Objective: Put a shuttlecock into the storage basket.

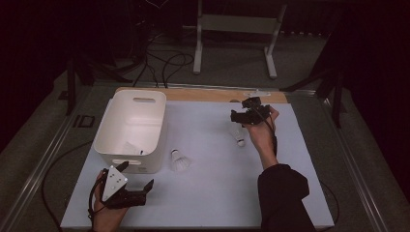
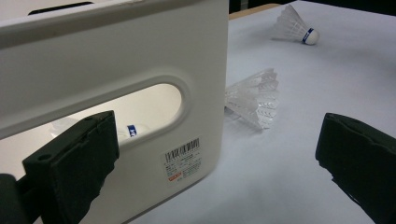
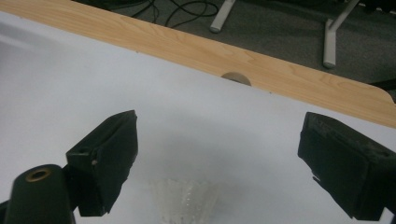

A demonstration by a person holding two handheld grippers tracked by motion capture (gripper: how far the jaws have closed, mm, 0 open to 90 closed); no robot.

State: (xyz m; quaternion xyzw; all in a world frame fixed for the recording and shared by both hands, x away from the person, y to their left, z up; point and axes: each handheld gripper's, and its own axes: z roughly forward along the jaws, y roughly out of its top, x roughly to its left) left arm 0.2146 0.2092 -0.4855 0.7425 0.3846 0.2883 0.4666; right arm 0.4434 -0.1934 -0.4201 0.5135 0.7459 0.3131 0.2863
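On the desk [image 1: 203,203] a bin [image 1: 131,126] stands at the left edge. One shuttlecock [image 1: 239,137] lies toward the far right — under the right tongs [image 1: 246,116], released, to be lowered squarely and closed gently. Another [image 1: 179,161] lies beside the bin; the left tongs [image 1: 138,186] are spread too.

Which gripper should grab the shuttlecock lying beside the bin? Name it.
Left. The left gripper sits open near the bin, close to that shuttlecock; the right gripper hovers over another shuttlecock.
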